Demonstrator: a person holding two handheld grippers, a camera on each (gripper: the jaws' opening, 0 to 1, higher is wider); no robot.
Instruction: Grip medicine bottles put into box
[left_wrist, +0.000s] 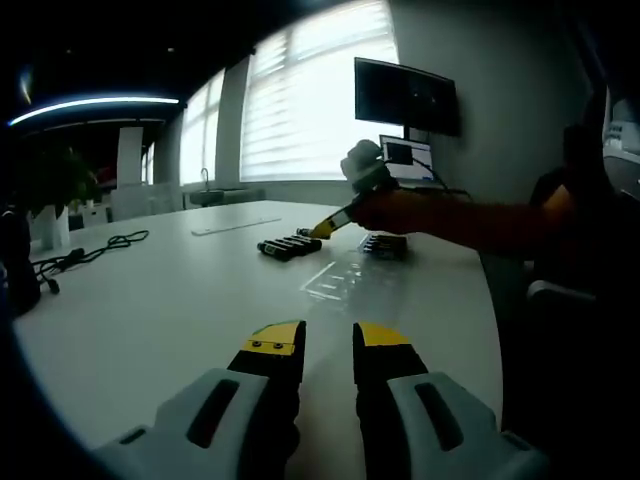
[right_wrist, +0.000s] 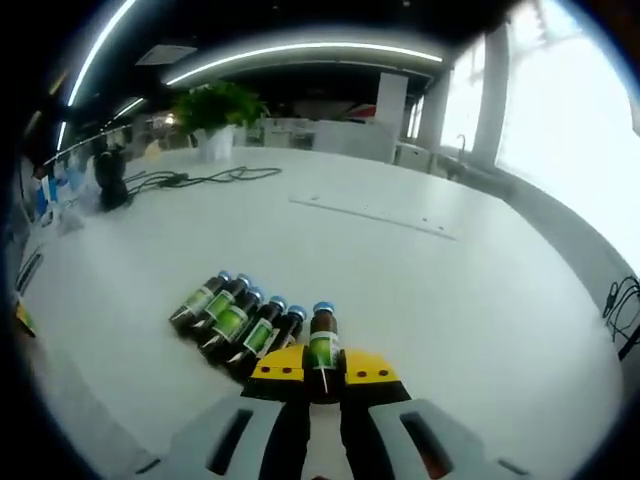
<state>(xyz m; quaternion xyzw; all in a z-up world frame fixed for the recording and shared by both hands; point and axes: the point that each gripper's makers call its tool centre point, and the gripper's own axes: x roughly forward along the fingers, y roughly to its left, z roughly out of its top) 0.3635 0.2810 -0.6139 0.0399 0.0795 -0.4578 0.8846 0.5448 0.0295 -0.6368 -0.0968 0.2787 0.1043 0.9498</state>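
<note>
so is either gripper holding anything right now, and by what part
The right gripper grips one medicine bottle around its lower body, cap pointing away. The left gripper holds nothing.

A white bench (left_wrist: 150, 320) is stretching ahead of the left tool. Far beyond that tool, a dark monitor (left_wrist: 406, 95) is standing over a small lit screen (left_wrist: 406, 155). Black cables (right_wrist: 200, 179) are trailing across the bench well ahead of the right tool, to its left, and a potted plant (right_wrist: 217, 115) is sitting beyond them.
</note>
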